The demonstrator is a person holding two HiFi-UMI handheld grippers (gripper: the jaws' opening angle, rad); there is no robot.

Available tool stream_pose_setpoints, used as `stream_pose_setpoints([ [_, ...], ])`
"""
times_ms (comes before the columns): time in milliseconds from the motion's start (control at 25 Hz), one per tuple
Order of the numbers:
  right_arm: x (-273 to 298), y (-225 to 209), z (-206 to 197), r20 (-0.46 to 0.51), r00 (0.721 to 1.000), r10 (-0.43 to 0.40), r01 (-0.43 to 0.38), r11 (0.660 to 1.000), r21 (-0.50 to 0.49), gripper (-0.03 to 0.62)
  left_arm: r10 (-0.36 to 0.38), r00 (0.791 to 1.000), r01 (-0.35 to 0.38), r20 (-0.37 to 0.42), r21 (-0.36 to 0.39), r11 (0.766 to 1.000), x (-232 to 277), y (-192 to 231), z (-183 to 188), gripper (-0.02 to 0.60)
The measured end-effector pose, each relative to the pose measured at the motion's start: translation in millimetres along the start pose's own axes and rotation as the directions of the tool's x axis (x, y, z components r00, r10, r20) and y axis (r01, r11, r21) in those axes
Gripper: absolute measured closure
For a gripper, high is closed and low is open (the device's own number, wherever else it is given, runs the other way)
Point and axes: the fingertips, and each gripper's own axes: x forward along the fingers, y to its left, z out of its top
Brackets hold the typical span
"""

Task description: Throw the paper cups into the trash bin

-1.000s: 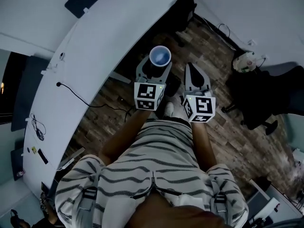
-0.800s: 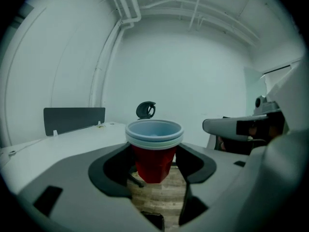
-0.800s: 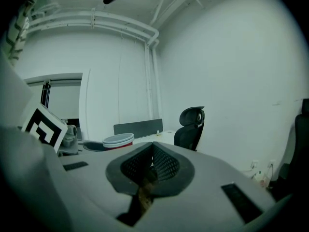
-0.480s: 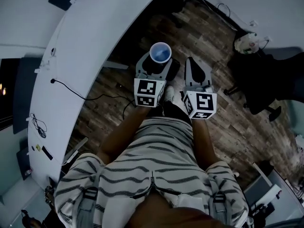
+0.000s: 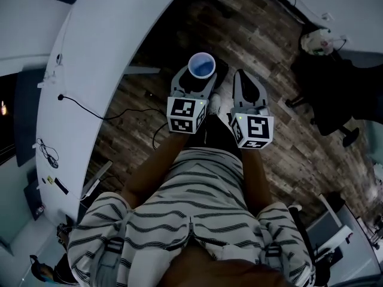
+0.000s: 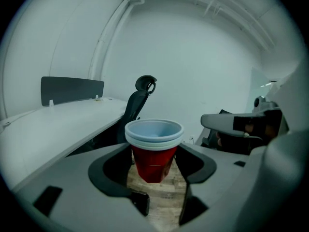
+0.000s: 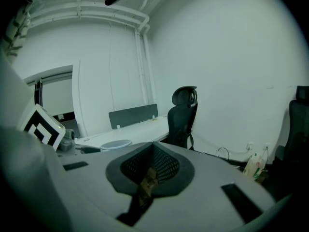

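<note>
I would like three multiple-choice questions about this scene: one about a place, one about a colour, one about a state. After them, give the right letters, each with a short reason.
1. Where are the cups?
A. On a desk
B. Between the jaws of the left gripper
C. On the floor

2. What colour is the cups' outer wall?
A. Green
B. Yellow
C. Red

3. How do the jaws of the right gripper stand?
A. Together, with nothing between them
B. Wide apart
C. Shut on a cup

Answers:
1 B: the left gripper view shows the jaws against both sides of the cups.
2 C: the wall below the pale rims is red.
3 A: the right gripper view shows the jaws meeting, with nothing held.
</note>
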Motion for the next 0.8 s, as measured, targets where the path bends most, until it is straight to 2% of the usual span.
stream_pose_setpoints([
  [640, 6.3, -4.8, -54.2, -0.077, 0.997, -0.003, 0.005, 1.000, 0.027, 0.585, -0.012, 0.992, -0.002, -0.125, -0.109, 0.994, 16.7, 6.0, -68.9, 0.281],
  [800, 7.9, -10.7, -69.9, -0.095, 0.995, -0.008, 0.012, 0.999, 0.039, 0.585, -0.014, 0.989, -0.001, -0.149, -0.103, 0.995, 25.9, 6.1, -81.1, 0.281],
])
